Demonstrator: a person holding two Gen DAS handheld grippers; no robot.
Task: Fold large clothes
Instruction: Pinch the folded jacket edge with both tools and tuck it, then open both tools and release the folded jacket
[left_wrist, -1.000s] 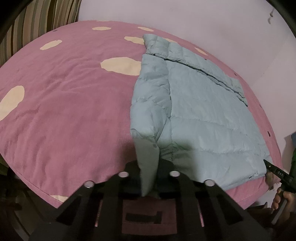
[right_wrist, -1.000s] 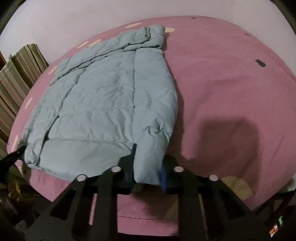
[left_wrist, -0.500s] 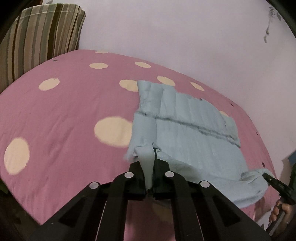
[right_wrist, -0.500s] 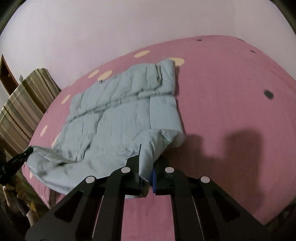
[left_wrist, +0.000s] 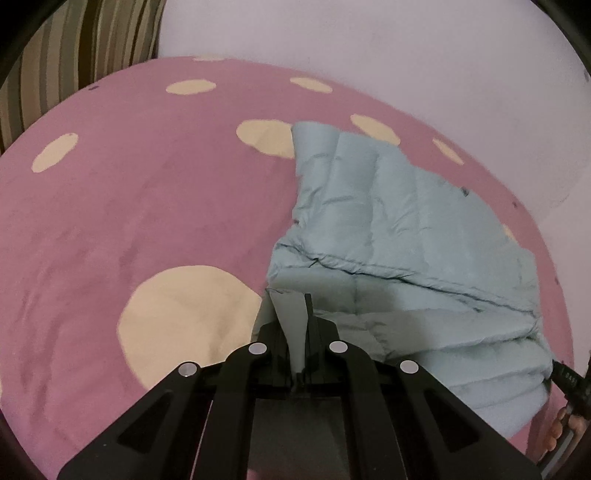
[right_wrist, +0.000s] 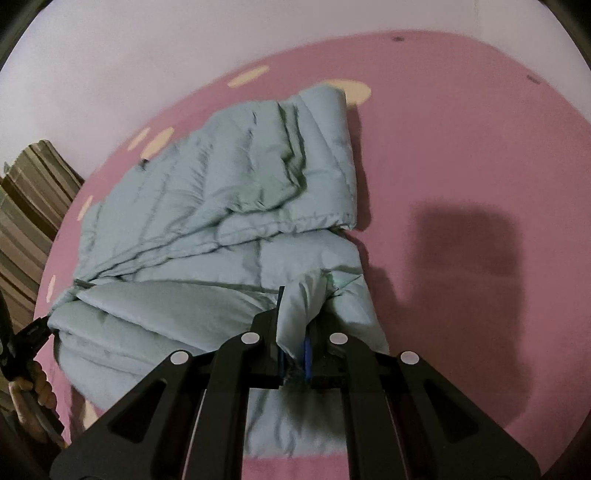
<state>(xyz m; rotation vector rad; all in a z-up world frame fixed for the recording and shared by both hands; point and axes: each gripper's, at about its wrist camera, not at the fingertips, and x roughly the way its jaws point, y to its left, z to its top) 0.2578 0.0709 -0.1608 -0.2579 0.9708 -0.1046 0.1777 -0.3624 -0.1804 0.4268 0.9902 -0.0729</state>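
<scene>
Jacket (left_wrist: 388, 221): pale blue, quilted, lying on the bed; near hem lifted and doubled back over the body, so the lower layers are covered. Sleeves cannot be made out.
Jacket, far end: rolled edge (right_wrist: 325, 110) toward the wall, touching a cream spot on the cover; whether it is collar or hood cannot be told.
Left claw (left_wrist: 295, 325): pinched tight on one corner of the jacket hem; cloth stands up between the pads, and the pad faces are hidden by it.
Right claw (right_wrist: 299, 325): pinched tight on the other hem corner; a blue strip shows beside the cloth, and the fingertips are buried in the fold.
Right claw, seen from the left view: only a black tip (left_wrist: 565, 376) at the picture's edge, with part of a hand (left_wrist: 565, 432) below, cut off.
Left claw, seen from the right view: a dark tip (right_wrist: 33, 328) at the jacket's left corner, hand (right_wrist: 37, 391) partly cropped and blurred.
Bed (left_wrist: 129, 221): pink cover with cream spots; near edge hidden behind the claw frames.
Striped cloth (left_wrist: 74, 48): brown and tan, behind the bed, cut off at the frame.
Wall (right_wrist: 147, 48): plain, pale.
</scene>
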